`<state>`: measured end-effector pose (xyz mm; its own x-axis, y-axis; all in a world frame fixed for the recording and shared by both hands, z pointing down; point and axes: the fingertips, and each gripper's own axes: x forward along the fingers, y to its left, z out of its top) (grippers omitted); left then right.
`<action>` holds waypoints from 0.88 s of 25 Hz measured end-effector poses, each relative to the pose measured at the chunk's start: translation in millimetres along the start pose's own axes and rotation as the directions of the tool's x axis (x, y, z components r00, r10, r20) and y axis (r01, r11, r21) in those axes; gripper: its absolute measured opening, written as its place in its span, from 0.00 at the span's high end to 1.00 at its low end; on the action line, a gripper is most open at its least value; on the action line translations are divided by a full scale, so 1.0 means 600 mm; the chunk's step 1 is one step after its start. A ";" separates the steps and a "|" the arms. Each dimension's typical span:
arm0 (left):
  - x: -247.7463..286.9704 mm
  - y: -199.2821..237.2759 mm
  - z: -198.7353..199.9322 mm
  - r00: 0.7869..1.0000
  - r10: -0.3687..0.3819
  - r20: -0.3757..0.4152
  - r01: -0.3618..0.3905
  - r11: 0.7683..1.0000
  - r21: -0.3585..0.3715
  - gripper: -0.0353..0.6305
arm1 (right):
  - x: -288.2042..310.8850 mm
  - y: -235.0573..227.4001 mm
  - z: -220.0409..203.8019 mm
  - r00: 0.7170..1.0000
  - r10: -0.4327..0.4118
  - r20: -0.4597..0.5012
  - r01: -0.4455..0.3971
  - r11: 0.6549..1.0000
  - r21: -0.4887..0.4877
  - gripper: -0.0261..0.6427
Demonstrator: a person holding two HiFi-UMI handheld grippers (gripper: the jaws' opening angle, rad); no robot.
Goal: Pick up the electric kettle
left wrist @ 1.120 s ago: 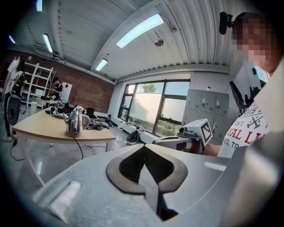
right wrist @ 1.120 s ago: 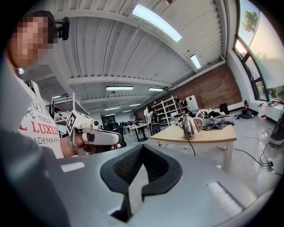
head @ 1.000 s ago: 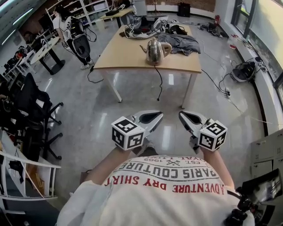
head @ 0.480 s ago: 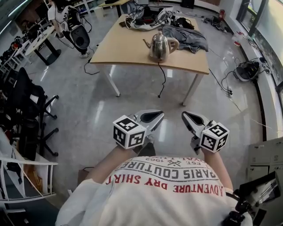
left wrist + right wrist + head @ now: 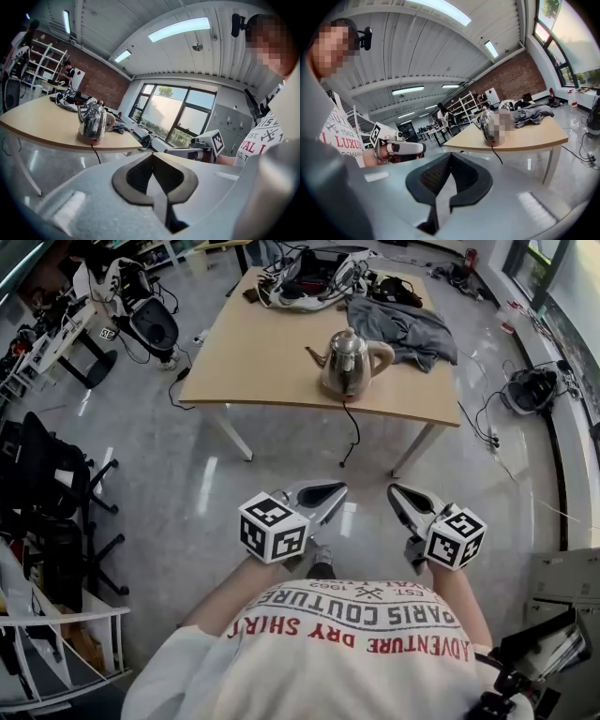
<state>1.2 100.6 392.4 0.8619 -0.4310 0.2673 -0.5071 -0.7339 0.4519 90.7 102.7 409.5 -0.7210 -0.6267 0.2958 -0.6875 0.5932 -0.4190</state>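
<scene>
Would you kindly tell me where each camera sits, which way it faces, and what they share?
Head view: on the person's head, steeply down; shirt, left claw, right claw below, table with kettle ahead.
Left gripper view: on the left claw, along shut jaws toward the kettle; right claw at right.
Right gripper view: on the right claw, same aim; left claw at left.
Shared: all show the kettle.

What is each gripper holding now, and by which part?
Nothing. The left gripper and the right gripper are both shut and empty; the electric kettle stands untouched on the table, far ahead of them.
</scene>
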 end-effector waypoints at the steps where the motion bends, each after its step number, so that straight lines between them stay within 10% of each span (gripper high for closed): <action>1: 0.004 0.017 0.009 1.000 -0.001 -0.003 0.001 1.000 0.001 0.94 | 0.015 -0.008 0.008 1.000 -0.004 0.000 0.004 1.000 0.002 0.96; 22: 0.037 0.259 0.135 0.998 0.027 0.052 -0.027 1.000 0.002 0.94 | 0.165 -0.135 0.119 0.990 -0.136 0.040 0.137 0.990 -0.023 0.96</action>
<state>-58.6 -65.4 399.7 0.8470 -0.4768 0.2349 -0.5300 -0.7232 0.4428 81.5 -43.5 411.2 -0.6164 -0.7213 0.3160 -0.7819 0.5128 -0.3545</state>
